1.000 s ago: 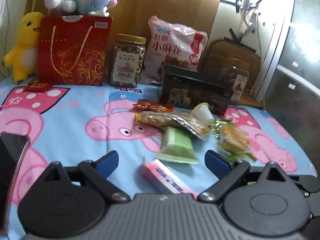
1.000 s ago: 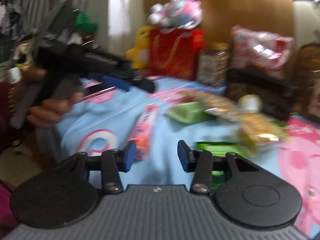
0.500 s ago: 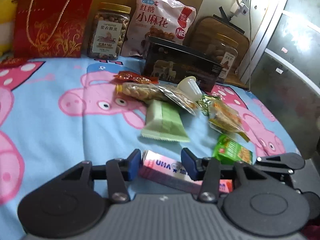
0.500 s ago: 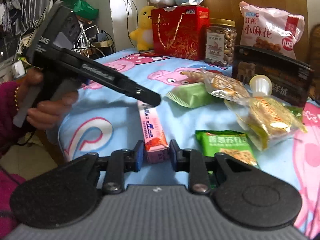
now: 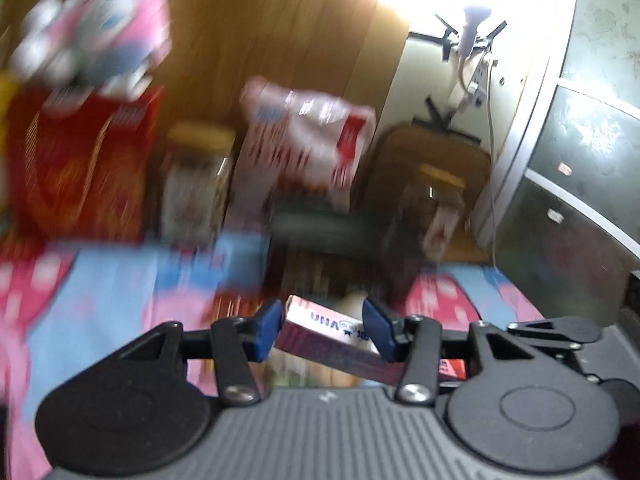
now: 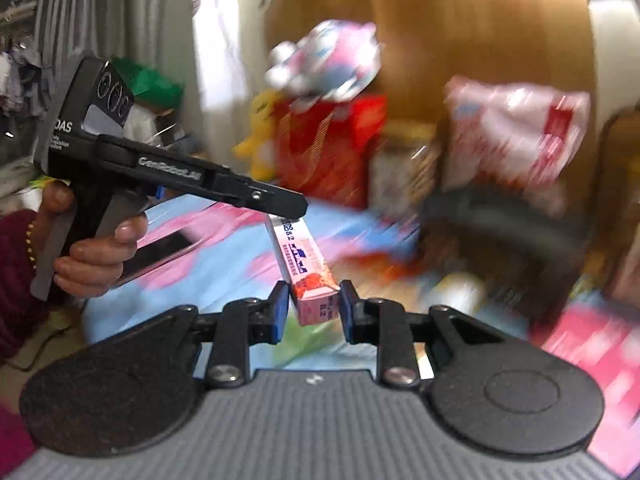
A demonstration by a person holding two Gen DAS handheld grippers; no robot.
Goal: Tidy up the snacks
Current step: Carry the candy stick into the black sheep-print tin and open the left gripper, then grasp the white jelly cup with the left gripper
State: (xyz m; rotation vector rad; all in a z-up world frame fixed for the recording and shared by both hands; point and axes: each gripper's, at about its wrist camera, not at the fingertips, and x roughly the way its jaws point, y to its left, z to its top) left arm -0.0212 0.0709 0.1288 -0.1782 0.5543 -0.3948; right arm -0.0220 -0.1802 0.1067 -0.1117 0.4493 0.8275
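The long pink cardboard snack box point(image 5: 320, 330) is pinched at one end by the left gripper point(image 5: 320, 330) and at the other by the right gripper point(image 6: 311, 308). A second ago it lay on the blue cartoon-pig sheet point(image 6: 224, 248); now it is held above it. Only the right wrist view shows the hand point(image 6: 94, 256) gripping the left tool.

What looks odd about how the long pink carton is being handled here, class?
The long pink cardboard carton is gripped at both ends at once: the right claw clamps one end, the left claw the other. It hangs tilted above the blue cartoon-print sheet, an unusual two-claw hold for one small snack.
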